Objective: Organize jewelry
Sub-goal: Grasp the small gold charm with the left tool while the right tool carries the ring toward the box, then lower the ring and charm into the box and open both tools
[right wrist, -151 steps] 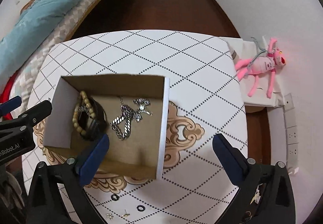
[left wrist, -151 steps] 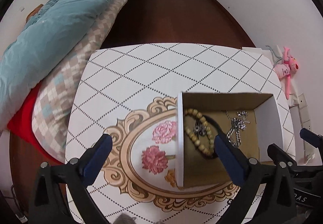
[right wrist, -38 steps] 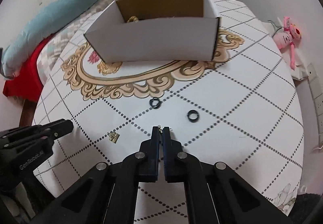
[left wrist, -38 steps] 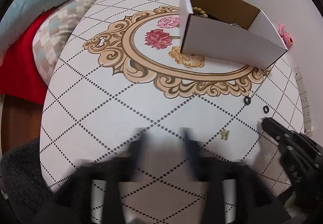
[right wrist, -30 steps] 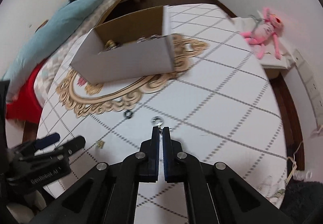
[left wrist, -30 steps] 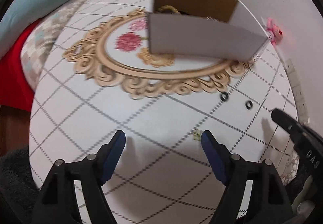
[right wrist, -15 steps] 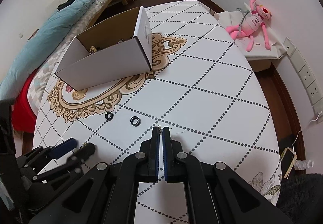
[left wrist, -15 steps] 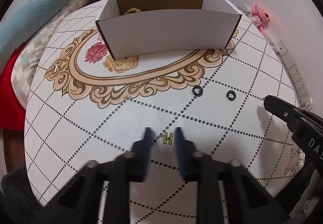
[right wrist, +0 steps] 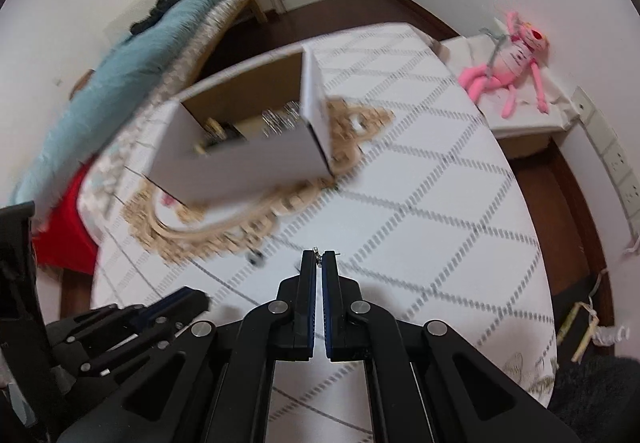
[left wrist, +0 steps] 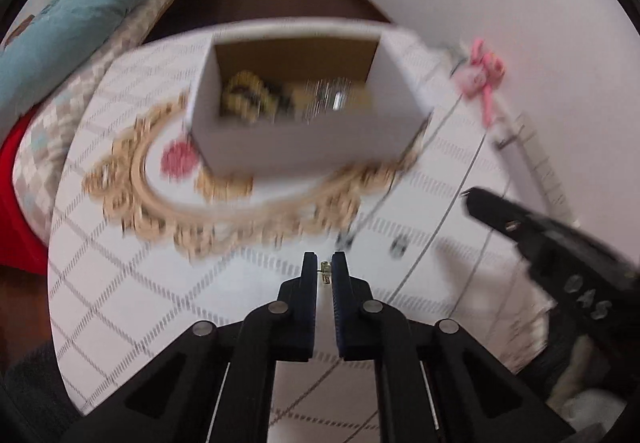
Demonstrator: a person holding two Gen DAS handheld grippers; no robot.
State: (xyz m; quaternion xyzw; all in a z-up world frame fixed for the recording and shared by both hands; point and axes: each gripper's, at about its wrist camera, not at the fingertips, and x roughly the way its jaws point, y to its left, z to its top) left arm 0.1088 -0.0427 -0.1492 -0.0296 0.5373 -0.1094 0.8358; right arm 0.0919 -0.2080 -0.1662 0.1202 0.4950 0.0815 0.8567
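My left claw is squeezed on a tiny gold earring, pinched right at the tips of its fingers. My right claw is squeezed on a tiny silver earring, which pokes out at its tips. Both claws are up above the white table with the dotted lines. The white box sits ahead on the gold swirl picture. Inside it I see a bead bracelet on the left and a shiny silver chain on the right, both blurry. Two small black rings lie on the table, between my left claw and the box.
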